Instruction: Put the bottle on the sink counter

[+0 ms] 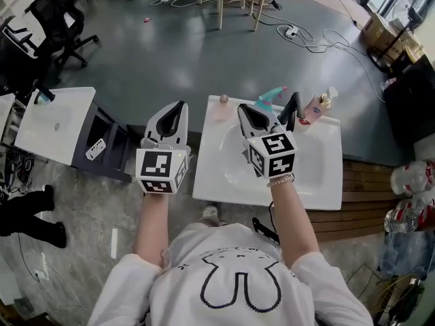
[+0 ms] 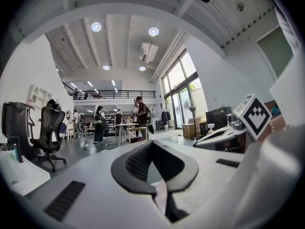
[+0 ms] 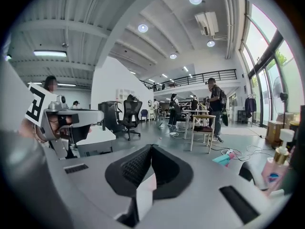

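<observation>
A pink pump bottle [image 1: 315,109] stands upright at the back right corner of the white sink counter [image 1: 326,189], just right of the black faucet [image 1: 292,111]. The right gripper view shows this bottle [image 3: 274,168] at its right edge. My right gripper [image 1: 240,107] hangs over the basin, left of the faucet, apart from the bottle. Its jaws are shut with nothing between them [image 3: 151,147]. My left gripper [image 1: 181,104] is held left of the counter's edge, over the floor, also shut and empty [image 2: 151,142].
A teal object [image 1: 270,97] and a small round thing [image 1: 223,98] sit along the counter's back edge. A white table [image 1: 54,124] stands to the left, with office chairs [image 1: 54,19] behind it. Wooden slats [image 1: 367,195] and bags lie to the right. Cables trail on the floor.
</observation>
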`<state>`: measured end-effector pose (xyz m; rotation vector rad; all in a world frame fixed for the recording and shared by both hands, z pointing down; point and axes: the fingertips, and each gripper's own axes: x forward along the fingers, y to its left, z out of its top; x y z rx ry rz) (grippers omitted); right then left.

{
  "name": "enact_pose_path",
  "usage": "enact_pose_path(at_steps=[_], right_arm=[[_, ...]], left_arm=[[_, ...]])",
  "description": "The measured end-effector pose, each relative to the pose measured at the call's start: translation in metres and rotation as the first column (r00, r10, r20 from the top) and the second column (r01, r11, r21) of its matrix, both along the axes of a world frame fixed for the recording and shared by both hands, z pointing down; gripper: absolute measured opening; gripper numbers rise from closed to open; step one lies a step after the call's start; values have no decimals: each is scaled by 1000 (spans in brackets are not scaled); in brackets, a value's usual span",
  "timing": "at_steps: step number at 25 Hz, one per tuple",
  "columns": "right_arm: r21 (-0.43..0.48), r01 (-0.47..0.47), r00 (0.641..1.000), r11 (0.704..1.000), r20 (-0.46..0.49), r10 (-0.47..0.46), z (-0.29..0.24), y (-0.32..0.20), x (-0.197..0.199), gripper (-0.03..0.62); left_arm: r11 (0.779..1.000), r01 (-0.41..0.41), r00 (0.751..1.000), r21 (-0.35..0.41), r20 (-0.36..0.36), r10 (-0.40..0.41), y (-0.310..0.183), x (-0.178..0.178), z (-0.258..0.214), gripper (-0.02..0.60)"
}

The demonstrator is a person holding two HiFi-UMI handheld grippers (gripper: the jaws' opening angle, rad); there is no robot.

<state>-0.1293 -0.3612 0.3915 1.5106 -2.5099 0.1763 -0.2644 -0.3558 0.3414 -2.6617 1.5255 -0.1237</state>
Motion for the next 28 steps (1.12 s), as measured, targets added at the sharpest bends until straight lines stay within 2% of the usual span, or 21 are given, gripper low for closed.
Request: enact_pose_path(at_steps=[5,11,20,28], right_arm=[[37,-2,1000,999,-21,3,-22,20,5,31],[116,-53,997,992,-51,59,-51,46,19,31],[204,-120,992,972,-17,126,-88,75,45,31],[294,-148,985,944,-44,169,-115,96,59,31]], left_arm=[[1000,2,1000,24,1,-2,9,-1,-12,9],[999,-7,1000,47,-10,8,19,-4,-23,9],[995,-13,1000,97,-22,15,29,-4,-46,9],[990,-24,999,142,-34,29,44,-5,-68,9]])
